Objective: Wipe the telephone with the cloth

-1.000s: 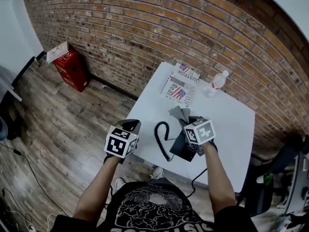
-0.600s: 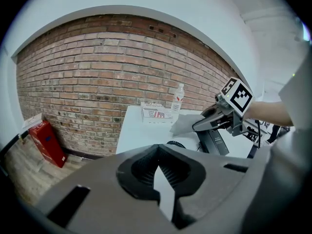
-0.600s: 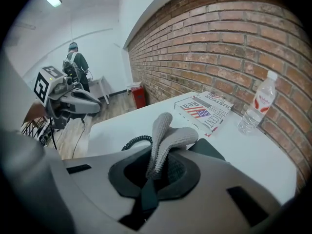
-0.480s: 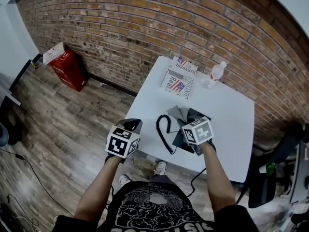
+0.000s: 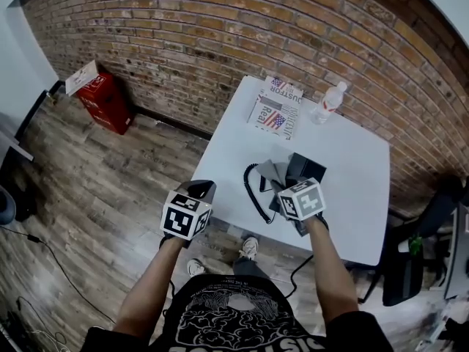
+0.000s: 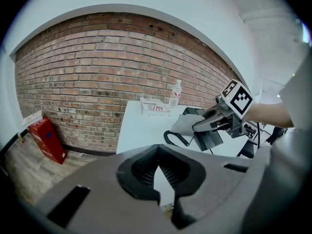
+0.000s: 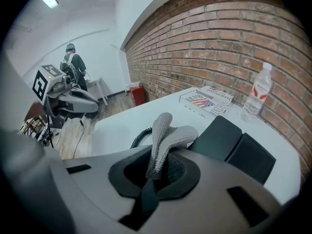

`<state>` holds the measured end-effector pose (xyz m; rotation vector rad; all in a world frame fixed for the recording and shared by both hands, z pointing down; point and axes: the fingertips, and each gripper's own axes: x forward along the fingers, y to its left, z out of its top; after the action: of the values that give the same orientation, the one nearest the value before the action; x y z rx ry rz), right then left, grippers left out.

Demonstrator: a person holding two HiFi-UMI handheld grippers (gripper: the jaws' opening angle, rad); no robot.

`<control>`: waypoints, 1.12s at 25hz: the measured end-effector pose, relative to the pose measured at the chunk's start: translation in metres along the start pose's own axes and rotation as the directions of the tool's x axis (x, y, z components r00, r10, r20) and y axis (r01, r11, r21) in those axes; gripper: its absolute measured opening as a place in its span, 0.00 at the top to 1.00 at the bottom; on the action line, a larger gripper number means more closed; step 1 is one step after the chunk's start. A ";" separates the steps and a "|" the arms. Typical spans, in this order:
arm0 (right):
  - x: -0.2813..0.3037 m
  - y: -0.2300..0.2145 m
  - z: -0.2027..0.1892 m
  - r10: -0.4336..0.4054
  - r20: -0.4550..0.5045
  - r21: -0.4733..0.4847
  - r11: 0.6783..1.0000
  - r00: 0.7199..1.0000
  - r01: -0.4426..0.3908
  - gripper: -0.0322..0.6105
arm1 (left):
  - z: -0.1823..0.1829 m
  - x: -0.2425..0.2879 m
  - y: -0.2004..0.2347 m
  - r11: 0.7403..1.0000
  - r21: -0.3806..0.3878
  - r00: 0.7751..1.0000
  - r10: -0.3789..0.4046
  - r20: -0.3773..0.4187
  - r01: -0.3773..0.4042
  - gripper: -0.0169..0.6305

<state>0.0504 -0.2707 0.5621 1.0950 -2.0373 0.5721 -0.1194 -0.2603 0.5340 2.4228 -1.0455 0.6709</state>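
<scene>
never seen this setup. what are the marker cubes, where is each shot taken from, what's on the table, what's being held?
There is no robot arm here. A person holds a pair of tongs in each hand, and the marker cubes are part of those tools.

The head view comes from a camera on the person's head, looking steeply down. The other two views come from cameras riding on each tool, looking along its own jaws.

On the white table lie a black telephone with a coiled cord, and nearer the brick wall a water bottle and a printed packet.

The right tongs are shut on a grey cloth, held at the telephone. Whether the cloth touches it cannot be told. The left tongs are closed on nothing, off to the left.
</scene>
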 end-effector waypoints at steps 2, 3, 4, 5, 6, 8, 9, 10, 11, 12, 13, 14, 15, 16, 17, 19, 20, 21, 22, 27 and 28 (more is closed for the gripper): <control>-0.001 0.005 -0.004 -0.003 -0.001 0.009 1.000 1.000 0.003 0.93 | -0.003 -0.003 -0.001 1.000 0.001 1.000 -0.005 -0.001 0.005 0.96; -0.001 0.007 -0.006 -0.005 -0.001 0.013 1.000 1.000 0.005 0.93 | -0.005 -0.005 -0.001 1.000 0.001 1.000 -0.008 0.000 0.008 0.96; -0.001 0.009 -0.008 -0.007 -0.001 0.017 1.000 1.000 0.007 0.93 | -0.006 -0.006 -0.001 1.000 0.002 1.000 -0.010 0.000 0.010 0.96; -0.002 0.011 -0.010 -0.009 -0.001 0.020 1.000 1.000 0.009 0.93 | -0.007 -0.006 -0.002 1.000 0.004 1.000 -0.013 0.001 0.013 0.96; -0.001 0.013 -0.012 -0.013 -0.001 0.021 1.000 1.000 0.013 0.93 | -0.008 -0.007 -0.003 1.000 0.006 1.000 -0.016 0.001 0.016 0.96; -0.001 0.017 -0.016 -0.021 -0.003 0.019 1.000 1.000 0.022 0.93 | -0.010 -0.008 -0.004 1.000 0.012 1.000 -0.026 0.002 0.026 0.96; 0.000 0.020 -0.019 -0.026 -0.005 0.019 0.999 1.000 0.026 0.93 | -0.011 -0.009 -0.006 0.999 0.014 0.999 -0.032 0.002 0.032 0.96; 0.000 0.023 -0.021 -0.029 -0.007 0.021 0.999 1.000 0.029 0.93 | -0.012 -0.011 -0.007 0.999 0.017 0.999 -0.038 0.002 0.038 0.96; 0.000 0.027 -0.024 -0.031 -0.007 0.027 0.999 0.999 0.032 0.93 | -0.013 -0.012 -0.008 0.999 0.019 0.999 -0.044 0.003 0.044 0.96; 0.000 0.030 -0.026 -0.033 -0.007 0.034 0.999 0.999 0.033 0.93 | -0.015 -0.013 -0.009 0.999 0.020 0.999 -0.049 0.005 0.049 0.96; 0.000 0.034 -0.029 -0.034 -0.007 0.040 0.999 0.999 0.034 0.93 | -0.016 -0.015 -0.009 0.998 0.021 0.999 -0.053 0.007 0.053 0.96; 0.000 0.037 -0.032 -0.035 -0.008 0.045 0.998 0.999 0.036 0.93 | -0.017 -0.016 -0.010 0.998 0.022 0.998 -0.057 0.009 0.057 0.96; 0.000 0.040 -0.035 -0.038 -0.009 0.050 0.998 0.999 0.038 0.93 | -0.018 -0.018 -0.011 0.998 0.023 0.998 -0.062 0.010 0.061 0.96; 0.000 0.042 -0.037 -0.041 -0.009 0.055 0.998 0.999 0.041 0.93 | -0.019 -0.019 -0.011 0.998 0.025 0.998 -0.066 0.011 0.066 0.96; 0.000 0.044 -0.039 -0.044 -0.009 0.059 0.997 0.999 0.045 0.93 | -0.020 -0.020 -0.012 0.997 0.027 0.997 -0.071 0.011 0.071 0.96; -0.001 0.048 -0.043 -0.049 -0.011 0.069 0.996 0.999 0.050 0.93 | -0.023 -0.022 -0.013 0.996 0.030 0.997 -0.079 0.010 0.079 0.96; -0.001 0.051 -0.046 -0.050 -0.012 0.075 0.996 0.999 0.051 0.93 | -0.025 -0.024 -0.014 0.996 0.031 0.997 -0.083 0.009 0.083 0.96; -0.001 0.053 -0.048 -0.051 -0.013 0.081 0.995 0.999 0.052 0.93 | -0.027 -0.025 -0.014 0.996 0.031 0.996 -0.086 0.008 0.086 0.96; -0.001 0.055 -0.051 -0.053 -0.011 0.087 0.995 0.999 0.054 0.93 | -0.029 -0.027 -0.015 0.995 0.033 0.996 -0.090 0.007 0.090 0.96; -0.010 0.061 -0.050 -0.093 0.040 0.121 0.989 0.995 0.088 0.93 | -0.040 -0.034 -0.019 0.992 0.055 0.994 -0.112 -0.011 0.112 0.96; -0.014 0.062 -0.048 -0.104 0.056 0.129 0.987 0.993 0.096 0.93 | -0.041 -0.036 -0.020 0.991 0.061 0.993 -0.116 -0.014 0.117 0.96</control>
<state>0.0217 -0.1981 0.5788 1.2965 -2.0084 0.6298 -0.1363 -0.2057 0.5424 2.5083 -0.8831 0.6852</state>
